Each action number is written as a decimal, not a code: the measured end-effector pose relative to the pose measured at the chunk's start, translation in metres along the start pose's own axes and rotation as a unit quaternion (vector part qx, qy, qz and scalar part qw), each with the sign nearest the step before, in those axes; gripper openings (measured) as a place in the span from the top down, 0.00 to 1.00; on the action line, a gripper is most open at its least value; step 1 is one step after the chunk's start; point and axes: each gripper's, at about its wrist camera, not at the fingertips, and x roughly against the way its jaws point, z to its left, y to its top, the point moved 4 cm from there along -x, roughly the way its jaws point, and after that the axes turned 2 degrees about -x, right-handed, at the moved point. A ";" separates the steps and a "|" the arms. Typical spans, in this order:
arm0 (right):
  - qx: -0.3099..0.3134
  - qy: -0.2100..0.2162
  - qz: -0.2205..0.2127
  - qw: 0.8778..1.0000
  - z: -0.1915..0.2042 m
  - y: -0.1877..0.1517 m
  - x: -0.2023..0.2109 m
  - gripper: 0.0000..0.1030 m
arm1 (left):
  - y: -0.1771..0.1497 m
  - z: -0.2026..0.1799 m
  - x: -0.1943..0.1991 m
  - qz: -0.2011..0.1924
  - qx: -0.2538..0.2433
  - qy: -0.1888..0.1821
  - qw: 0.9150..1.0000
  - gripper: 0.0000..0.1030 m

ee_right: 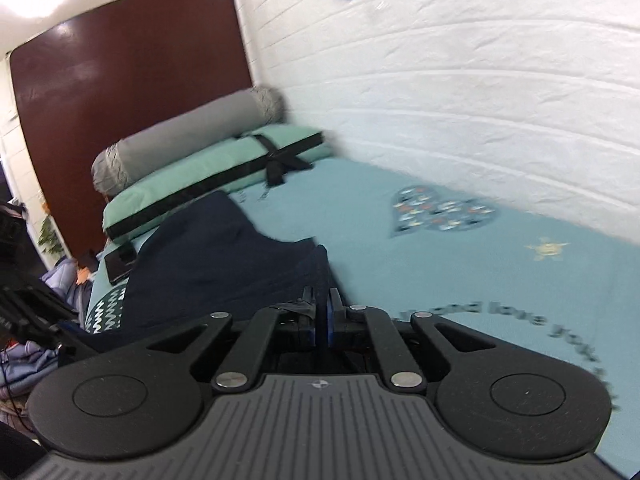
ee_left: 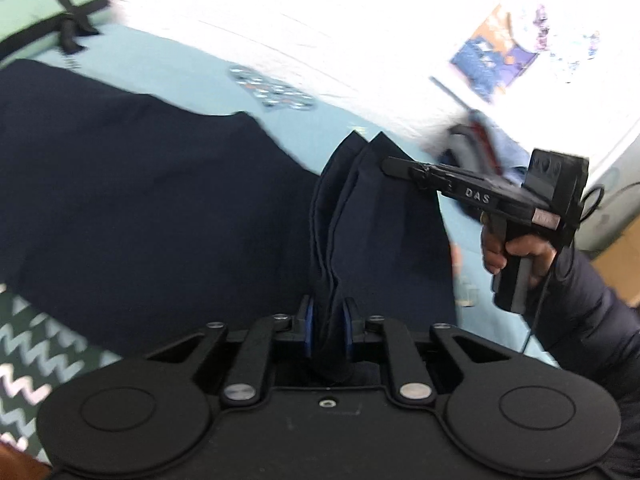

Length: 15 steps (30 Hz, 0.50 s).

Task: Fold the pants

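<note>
One "DAS" label, right claw (ee_left: 394, 166), pants (ee_left: 120, 184)

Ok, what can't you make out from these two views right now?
- Left wrist view: pants waistband and leg ends, cut off by the frame and left gripper.
- Left wrist view: clutter by the wall, overexposed and blurred.
- Right wrist view: bedspread lettering, blurred, partly behind right gripper.

Pants (ee_right: 208, 264) on bed (ee_right: 480, 288); pillow (ee_right: 208, 172) behind, wall (ee_right: 460, 80) right
</note>
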 end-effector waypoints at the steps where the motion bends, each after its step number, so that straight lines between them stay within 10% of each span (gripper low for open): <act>1: 0.000 -0.001 0.014 1.000 0.000 -0.003 -0.015 0.92 | -0.004 0.003 -0.007 -0.001 -0.001 0.017 1.000 0.00; 7: -0.026 -0.042 0.064 0.997 -0.018 -0.032 -0.063 0.68 | -0.020 0.021 -0.034 0.016 -0.001 0.025 1.000 0.00; 9: -0.030 -0.058 0.051 0.997 -0.019 -0.029 -0.055 0.17 | -0.016 0.026 -0.028 0.016 0.011 0.028 0.999 0.00; 10: -0.029 -0.070 0.043 0.996 -0.019 -0.027 -0.048 0.10 | -0.014 0.027 -0.024 0.016 0.011 0.037 0.999 0.00; 15: -0.041 -0.088 0.003 0.995 -0.023 -0.021 0.005 0.09 | -0.004 0.011 0.001 -0.014 -0.037 0.070 0.997 0.00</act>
